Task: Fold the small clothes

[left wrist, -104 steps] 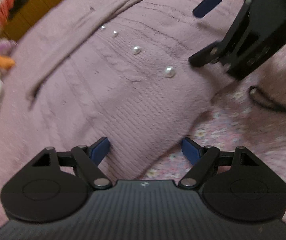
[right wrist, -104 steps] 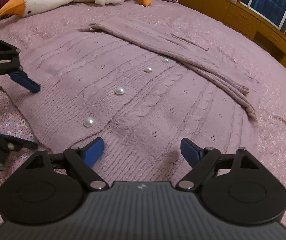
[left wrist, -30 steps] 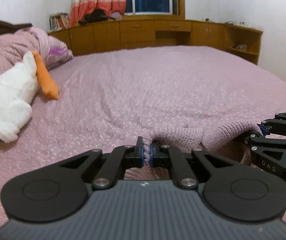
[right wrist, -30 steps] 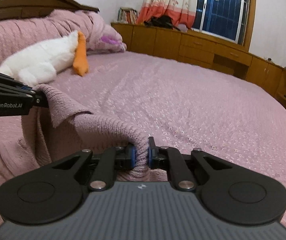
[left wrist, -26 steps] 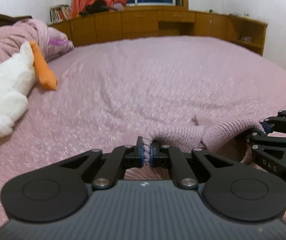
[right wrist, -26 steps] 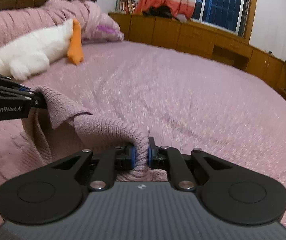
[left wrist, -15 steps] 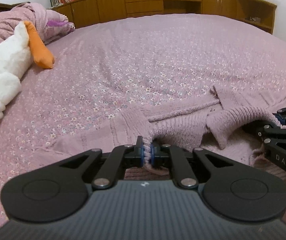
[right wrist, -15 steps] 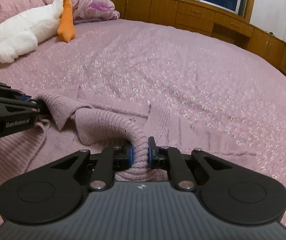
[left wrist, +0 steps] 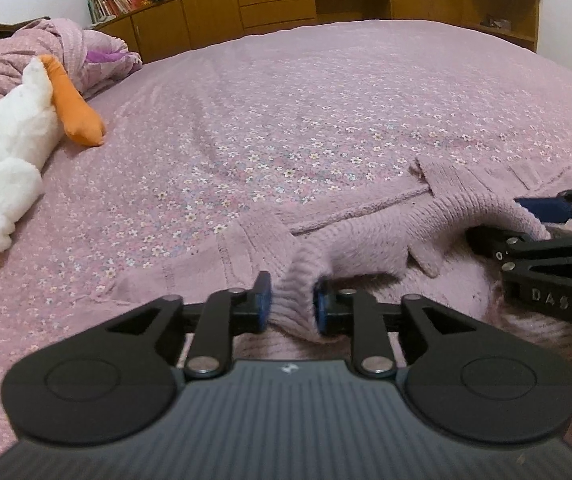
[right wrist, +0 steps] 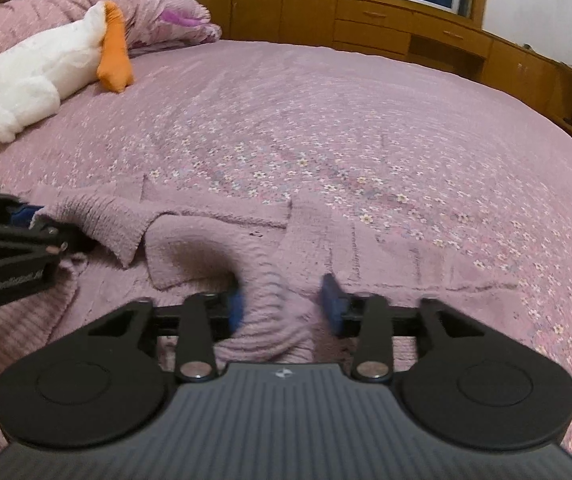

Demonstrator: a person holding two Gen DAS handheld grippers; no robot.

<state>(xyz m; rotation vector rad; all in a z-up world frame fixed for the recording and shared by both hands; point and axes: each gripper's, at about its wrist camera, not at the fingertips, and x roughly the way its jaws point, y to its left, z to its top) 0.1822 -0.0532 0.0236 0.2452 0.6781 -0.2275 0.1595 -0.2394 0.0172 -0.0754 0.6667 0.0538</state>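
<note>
The mauve cable-knit cardigan (left wrist: 370, 240) lay on the pink flower-print bedspread (left wrist: 286, 120), its lower hem carried over towards the top so that the body doubled on itself — a placement that reads as one fold just laid down. Both tools sat low at that folded edge, side by side, because each had a corner of the hem to set in line.

The left gripper (left wrist: 290, 300) had just been parting its jaws; a ridge of ribbed hem stood between the blue pads, the left pad clear of the wool, so the knit was let go rather than pinched. The right gripper (right wrist: 284, 306) had likewise just been opening, wider, its pads blurred and apart from the hump of wool between them — released too.

The cardigan looked soft and thick, the hem arched in loose humps between the two tools, a narrow sleeve end poking out along the far edge. It probably needed smoothing. A white plush goose with an orange beak (right wrist: 38, 76) lay well apart by the pillows.
</note>
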